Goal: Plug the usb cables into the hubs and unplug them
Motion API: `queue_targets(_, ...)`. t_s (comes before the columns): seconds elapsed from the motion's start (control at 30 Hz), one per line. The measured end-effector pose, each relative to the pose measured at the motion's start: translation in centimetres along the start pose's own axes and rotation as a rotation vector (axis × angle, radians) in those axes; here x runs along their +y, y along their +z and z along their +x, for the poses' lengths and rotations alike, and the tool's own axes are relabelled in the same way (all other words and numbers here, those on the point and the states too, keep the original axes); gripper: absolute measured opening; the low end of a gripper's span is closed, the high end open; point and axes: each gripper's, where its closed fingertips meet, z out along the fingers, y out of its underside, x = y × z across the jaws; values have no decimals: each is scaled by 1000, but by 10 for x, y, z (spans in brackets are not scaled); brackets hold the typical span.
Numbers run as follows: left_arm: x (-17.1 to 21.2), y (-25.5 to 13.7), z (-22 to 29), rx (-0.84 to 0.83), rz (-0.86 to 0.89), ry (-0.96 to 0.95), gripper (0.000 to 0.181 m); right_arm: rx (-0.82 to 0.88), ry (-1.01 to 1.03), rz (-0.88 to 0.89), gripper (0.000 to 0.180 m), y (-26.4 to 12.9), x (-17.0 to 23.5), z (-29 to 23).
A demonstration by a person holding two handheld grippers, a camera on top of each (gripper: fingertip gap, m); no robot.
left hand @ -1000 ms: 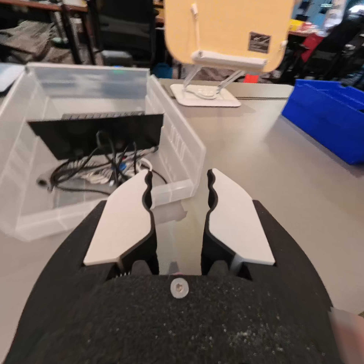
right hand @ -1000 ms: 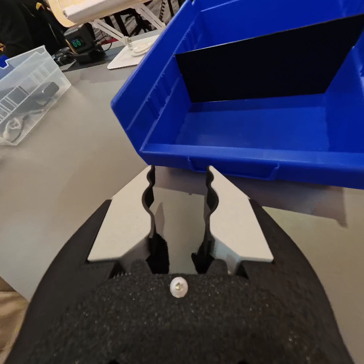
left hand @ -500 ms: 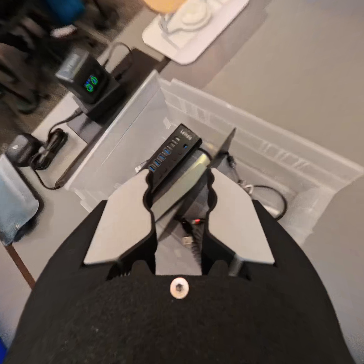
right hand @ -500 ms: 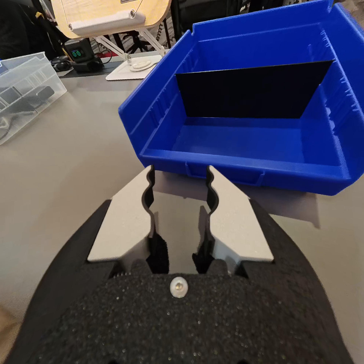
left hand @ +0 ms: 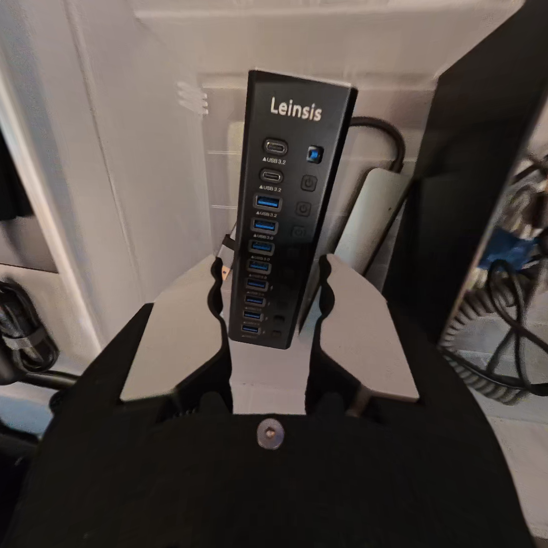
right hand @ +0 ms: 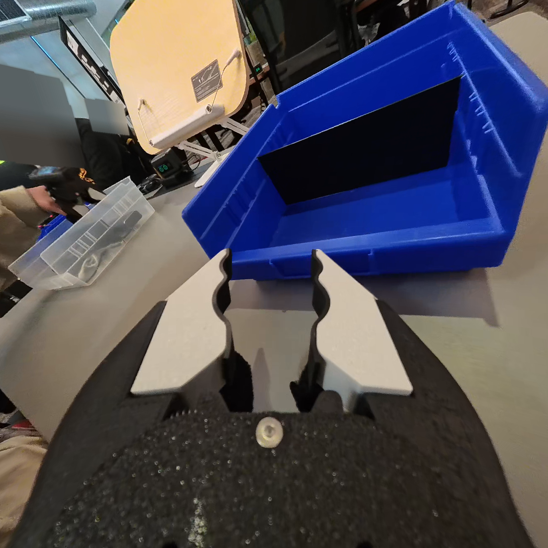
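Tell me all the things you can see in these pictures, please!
USB hub: one, black with blue ports, in the clear bin, between the left fingers.
silver box: one, beside the hub.
clear bin: one, see-through, on the table's left side.
black divider: one, inside the clear bin.
cables: a tangle, black and grey, behind the divider.
blue bin: one, blue, with a black divider, on the table.
book stand: one, tan, at the table's far end.
table: one, grey.
left hand-held gripper: one, black and grey, open.
right hand-held gripper: one, black and grey, open, empty.
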Motion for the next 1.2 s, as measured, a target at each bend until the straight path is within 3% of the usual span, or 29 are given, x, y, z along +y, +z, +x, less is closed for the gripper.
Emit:
queue_targets(0.2, 5, 20, 5, 46, -132, 38, 58, -42, -31, -2, 52, 4, -1, -8)
queue_targets(0.37, 4, 21, 1, 21, -144, 28, 59, -105, -154, 34, 52, 2, -8, -31)
queue_targets(0.53, -5, -4, -14, -203, -71, -31, 59, -158, -288, 89, 50, -2, -17, -60)
queue_targets(0.73, -24, -103, -26, -597, 206, -270, 59, -163, -441, 181, 50, 4, -41, -106)
queue_targets(0.87, -68, -174, -6, -761, 535, -474, 59, -331, -435, 167, 51, 38, -40, -167)
queue_targets(1.03, -162, -229, 42, -537, 1111, -753, 59, -465, -420, -45, 54, 105, -10, -228)
queue_targets(1.2, -249, -223, 90, -278, 1331, -871, 59, -546, -464, -133, 58, 153, 1, -289)
